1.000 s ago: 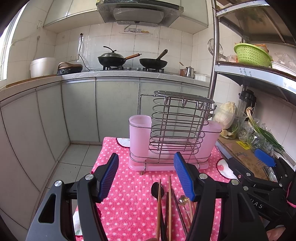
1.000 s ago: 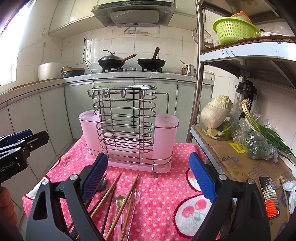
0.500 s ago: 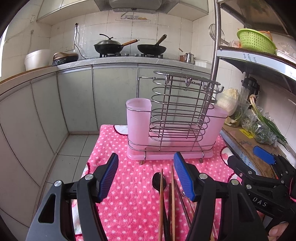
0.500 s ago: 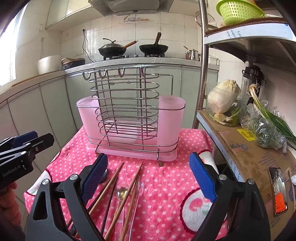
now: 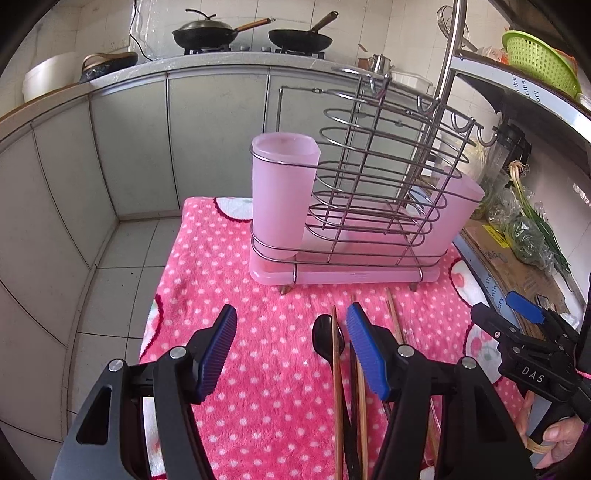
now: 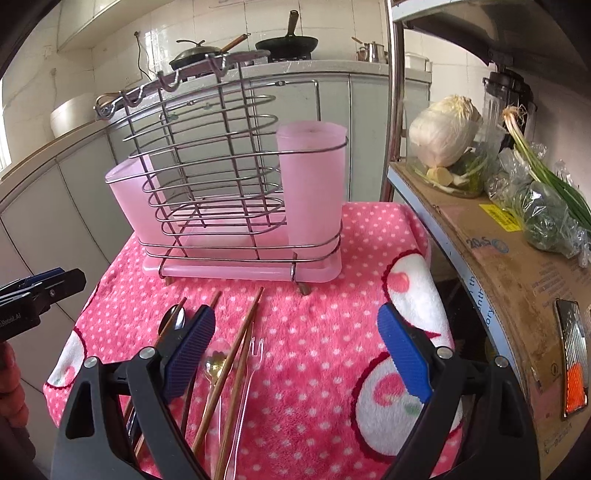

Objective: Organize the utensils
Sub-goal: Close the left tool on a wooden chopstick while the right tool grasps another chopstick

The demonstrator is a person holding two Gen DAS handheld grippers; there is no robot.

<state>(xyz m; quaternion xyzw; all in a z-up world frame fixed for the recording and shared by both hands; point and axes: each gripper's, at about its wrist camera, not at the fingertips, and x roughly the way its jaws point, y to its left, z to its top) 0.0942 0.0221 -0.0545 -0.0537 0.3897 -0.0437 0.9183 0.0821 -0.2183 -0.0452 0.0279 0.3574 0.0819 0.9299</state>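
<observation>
Both the left gripper (image 5: 291, 349) and right gripper (image 6: 295, 352) are hanging wide and empty over the chopsticks (image 6: 236, 354), judging an approach needing one picked for the far rack (image 6: 221, 177).

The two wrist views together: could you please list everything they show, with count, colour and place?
wire utensil rack with pink plastic cups: one, silver and pink, back of the cloth.
pink polka-dot fleece cloth: one, covers the table.
brown wooden chopsticks: several, on the cloth before the rack.
black spoon: one, beside the chopsticks.
gold-bowled spoon: one, among the chopsticks.
clear plastic fork: one, right of the chopsticks.
black woks: two, on the stove.
green plastic basket: one, top shelf.
cabbage: one, pale, side shelf.
green onions: bunch, side shelf.
left gripper: blue pads, open over the cloth.
right gripper: blue pads, open over the utensils.
</observation>
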